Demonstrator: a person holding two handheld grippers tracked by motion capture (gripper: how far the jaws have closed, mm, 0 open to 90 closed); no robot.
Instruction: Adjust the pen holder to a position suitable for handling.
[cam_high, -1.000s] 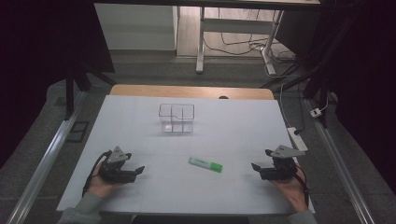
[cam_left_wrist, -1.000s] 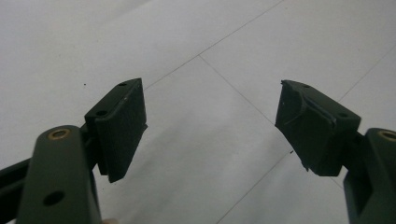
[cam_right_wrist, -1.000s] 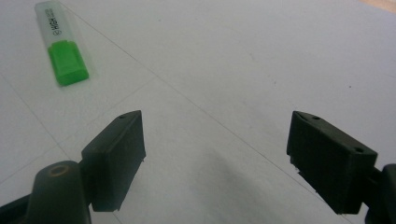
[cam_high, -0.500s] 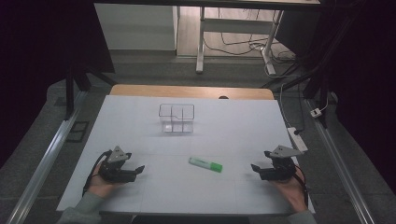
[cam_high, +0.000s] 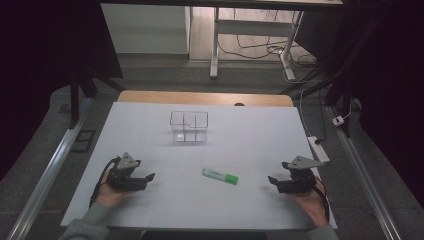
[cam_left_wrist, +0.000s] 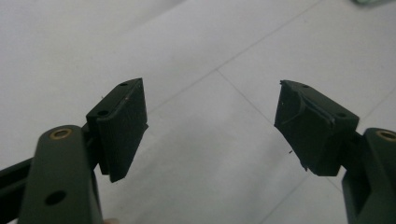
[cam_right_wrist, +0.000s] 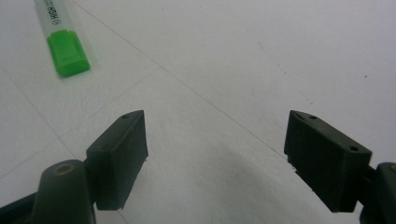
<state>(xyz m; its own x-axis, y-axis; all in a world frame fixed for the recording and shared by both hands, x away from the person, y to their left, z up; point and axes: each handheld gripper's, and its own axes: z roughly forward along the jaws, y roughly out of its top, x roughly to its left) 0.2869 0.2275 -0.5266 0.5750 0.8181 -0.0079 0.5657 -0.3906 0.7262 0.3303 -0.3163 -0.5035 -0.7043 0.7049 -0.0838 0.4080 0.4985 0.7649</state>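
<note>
Nothing picked up yet: the green highlighter (cam_high: 220, 176) lies untouched between the left gripper (cam_high: 148, 177) and right gripper (cam_high: 272, 179) (both jaws wide apart), clear organizer (cam_high: 189, 126) beyond awaiting.

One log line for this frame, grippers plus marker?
left gripper: open, empty | right gripper: open, empty | green highlighter: flat on table, between them, untouched

Dim, dark surroundings; evenly lit white table (cam_high: 250, 145); gripper views slightly soft.
</note>
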